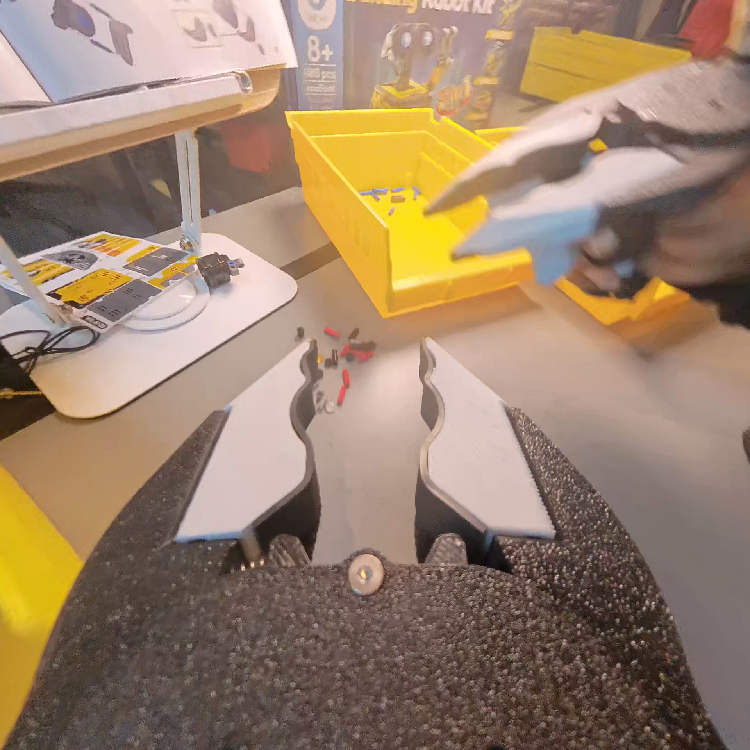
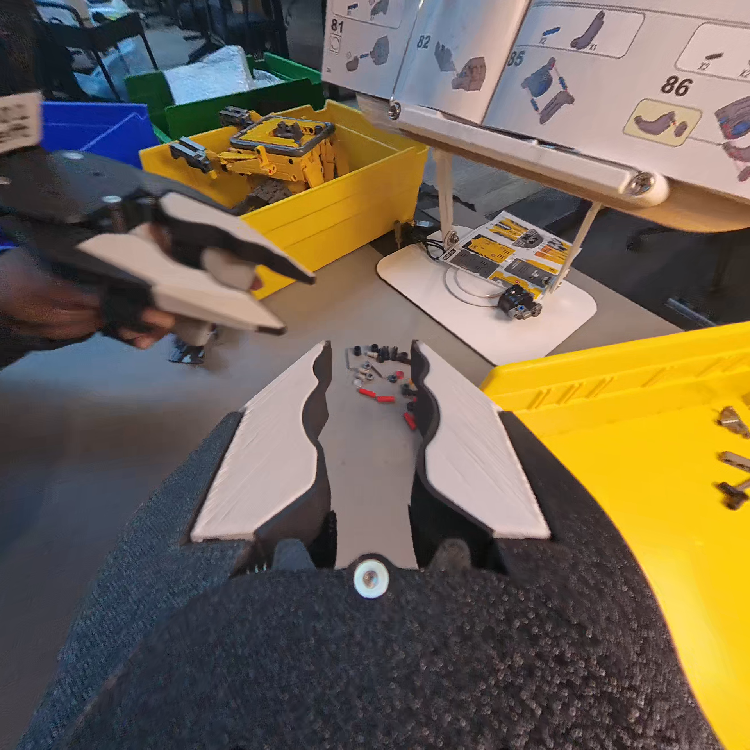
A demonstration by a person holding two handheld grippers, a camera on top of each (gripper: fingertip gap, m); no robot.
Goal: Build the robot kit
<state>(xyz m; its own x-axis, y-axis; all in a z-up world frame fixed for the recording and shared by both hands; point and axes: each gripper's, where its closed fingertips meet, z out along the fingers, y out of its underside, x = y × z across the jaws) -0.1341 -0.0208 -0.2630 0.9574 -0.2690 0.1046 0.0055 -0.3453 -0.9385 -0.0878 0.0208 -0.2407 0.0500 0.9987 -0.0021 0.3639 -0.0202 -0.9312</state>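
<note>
Both claws stand parted and empty. The left gripper (image 1: 367, 345) and right gripper (image 2: 370, 345) hover just above the loose red and black building pins (image 2: 381, 377) scattered on the grey table (image 1: 527, 406). Judgement: a fingertip sweeping low could scatter the pins or roll them toward the stand base (image 1: 162, 365). The right gripper's finger hides some pins; motion blur obscures each far gripper.

Small parts (image 1: 341, 365) lie scattered on the surface (image 1: 527, 406), with a stand (image 1: 162, 345) to their left and a bin (image 1: 365, 227) behind them.
</note>
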